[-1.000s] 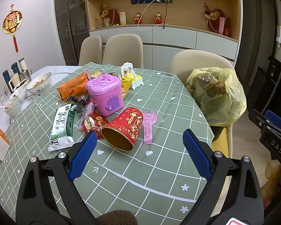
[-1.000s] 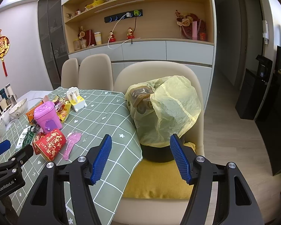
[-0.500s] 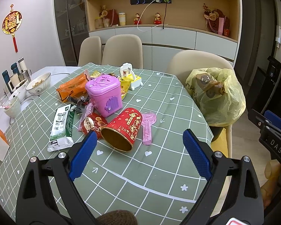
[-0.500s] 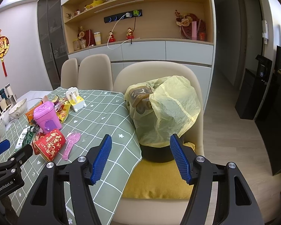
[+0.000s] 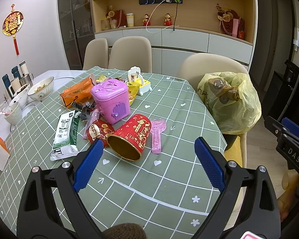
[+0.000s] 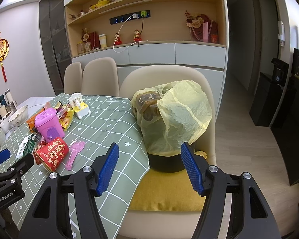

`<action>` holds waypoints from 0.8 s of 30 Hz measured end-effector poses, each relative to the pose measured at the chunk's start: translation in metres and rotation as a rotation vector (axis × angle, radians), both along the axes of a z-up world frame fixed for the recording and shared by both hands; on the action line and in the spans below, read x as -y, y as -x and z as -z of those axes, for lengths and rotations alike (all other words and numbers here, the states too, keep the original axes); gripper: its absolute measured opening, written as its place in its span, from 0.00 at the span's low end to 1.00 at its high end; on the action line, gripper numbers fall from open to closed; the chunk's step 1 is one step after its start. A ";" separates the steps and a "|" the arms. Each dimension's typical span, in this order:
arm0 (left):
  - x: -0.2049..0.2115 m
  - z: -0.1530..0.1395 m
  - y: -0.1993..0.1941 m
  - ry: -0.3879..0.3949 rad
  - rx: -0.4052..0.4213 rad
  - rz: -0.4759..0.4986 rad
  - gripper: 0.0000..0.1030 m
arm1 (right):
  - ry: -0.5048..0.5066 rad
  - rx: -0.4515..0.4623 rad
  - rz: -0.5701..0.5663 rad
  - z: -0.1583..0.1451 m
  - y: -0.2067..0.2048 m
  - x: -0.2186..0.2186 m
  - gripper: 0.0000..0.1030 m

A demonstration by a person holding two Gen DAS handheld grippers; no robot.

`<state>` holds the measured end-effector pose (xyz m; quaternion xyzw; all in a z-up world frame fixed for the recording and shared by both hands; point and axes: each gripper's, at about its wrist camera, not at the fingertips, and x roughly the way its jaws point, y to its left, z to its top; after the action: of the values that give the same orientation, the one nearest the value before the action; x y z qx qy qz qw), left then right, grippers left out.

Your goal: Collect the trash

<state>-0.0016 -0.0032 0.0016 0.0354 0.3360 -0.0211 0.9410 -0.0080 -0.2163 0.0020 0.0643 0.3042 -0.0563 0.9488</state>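
- On the green checked tablecloth the litter sits in one cluster, at about 11 o'clock from the left gripper; the cloth nearer that gripper lies bare.
- At about 2 o'clock in the left view, the yellow trash bag stands in a dark bin on the chair beside the table, its plastic loosely bunched over the top; it looks like the likely place for the litter.
- The pink toy bin stands upright in the middle of the cluster, with the orange snack bag behind it at 10 o'clock.
- The red paper cup lies on its side, mouth toward the left gripper, the nearest piece and the likely first pick; the milk carton lies flat at its 9 o'clock and the pink plastic scoop touches it at 3 o'clock.
- The left gripper hovers low with fingers spread wide and empty; compared with a second ago the cup sits slightly closer in its view, a small advance only, so no grasp has begun.
- The right gripper is likewise spread and empty, pointing at the bag's lower edge at 12 o'clock, its view unchanged over the last second.
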 end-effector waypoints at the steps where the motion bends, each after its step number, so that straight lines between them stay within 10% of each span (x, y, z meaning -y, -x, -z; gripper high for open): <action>1: 0.000 0.000 0.000 0.001 0.000 0.000 0.86 | -0.001 0.000 -0.001 0.000 0.000 0.000 0.59; 24: 0.000 0.000 0.000 0.002 0.000 -0.001 0.86 | -0.004 -0.004 0.004 0.000 0.000 0.003 0.59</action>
<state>-0.0016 -0.0029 0.0019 0.0344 0.3360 -0.0212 0.9410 -0.0079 -0.2191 0.0016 0.0667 0.3058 -0.0578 0.9480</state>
